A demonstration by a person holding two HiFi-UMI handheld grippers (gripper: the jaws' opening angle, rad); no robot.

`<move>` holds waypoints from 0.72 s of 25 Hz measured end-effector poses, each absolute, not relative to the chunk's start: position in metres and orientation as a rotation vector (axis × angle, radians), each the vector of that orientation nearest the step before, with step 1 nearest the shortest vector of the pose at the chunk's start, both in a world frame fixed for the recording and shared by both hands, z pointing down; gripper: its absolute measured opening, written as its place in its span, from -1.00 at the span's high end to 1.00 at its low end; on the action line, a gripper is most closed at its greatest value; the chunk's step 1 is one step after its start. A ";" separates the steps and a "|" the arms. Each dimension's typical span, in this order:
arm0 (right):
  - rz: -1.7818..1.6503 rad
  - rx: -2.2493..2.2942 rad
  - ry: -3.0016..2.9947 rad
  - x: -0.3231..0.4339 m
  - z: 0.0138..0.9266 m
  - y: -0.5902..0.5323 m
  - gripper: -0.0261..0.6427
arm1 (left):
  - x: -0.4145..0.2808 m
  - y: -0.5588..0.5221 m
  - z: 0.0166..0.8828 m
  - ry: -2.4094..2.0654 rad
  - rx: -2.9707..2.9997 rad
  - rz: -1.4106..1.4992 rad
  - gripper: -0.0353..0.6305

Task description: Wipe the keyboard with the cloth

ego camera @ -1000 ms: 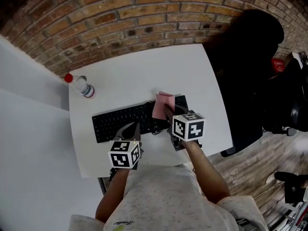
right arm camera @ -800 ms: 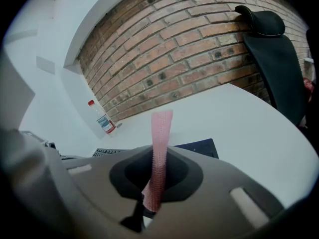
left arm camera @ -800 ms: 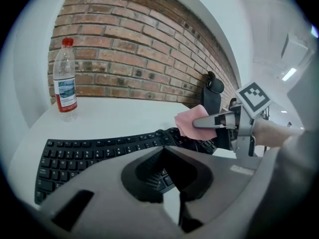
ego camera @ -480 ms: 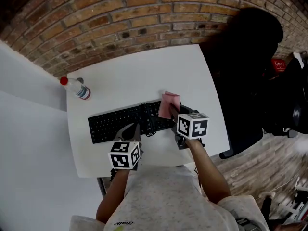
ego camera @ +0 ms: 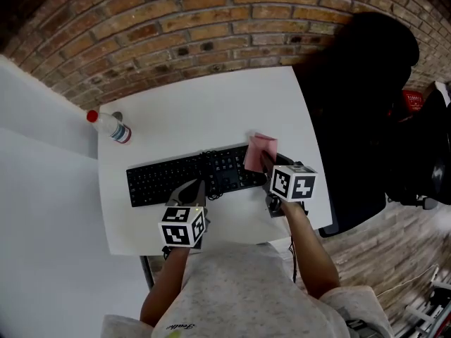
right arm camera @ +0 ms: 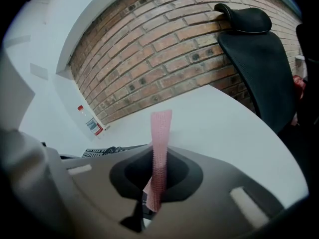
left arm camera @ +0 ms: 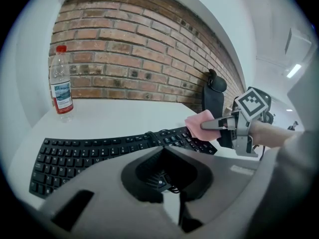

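Fingers of right gripper pinch cloth upright; keyboard lies left-right.

Counted on one white table: one keyboard ahead of the left gripper, one pink cloth in the right gripper, and one bottle far left. One black chair stood right.

Office-type workspace. White rounded-corner desk set against exposed red brick wall on far side. Black full-size computer keyboard near centre of desk. Black padded high-backed office chair right of desk. Clear plastic water bottle with red cap at far left corner. Plain white wall left. Wood-plank floor near right.
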State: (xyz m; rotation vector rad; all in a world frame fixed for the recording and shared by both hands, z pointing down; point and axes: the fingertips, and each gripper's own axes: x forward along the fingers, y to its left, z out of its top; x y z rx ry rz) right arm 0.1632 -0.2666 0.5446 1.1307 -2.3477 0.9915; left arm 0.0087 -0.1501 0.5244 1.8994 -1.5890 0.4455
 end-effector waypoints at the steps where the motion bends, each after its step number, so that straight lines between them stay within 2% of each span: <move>1: 0.993 1.133 -2.347 0.166 0.544 -0.268 0.85 | 0.010 -0.150 0.523 -1.591 1.899 0.444 0.91; 10: 0.989 1.124 -2.388 0.162 0.527 -0.265 0.85 | 0.006 -0.144 0.521 -1.595 1.892 0.447 0.91; 18: 0.929 1.106 -2.478 0.124 0.488 -0.249 0.85 | -0.029 -0.128 0.523 -1.595 1.876 0.429 0.91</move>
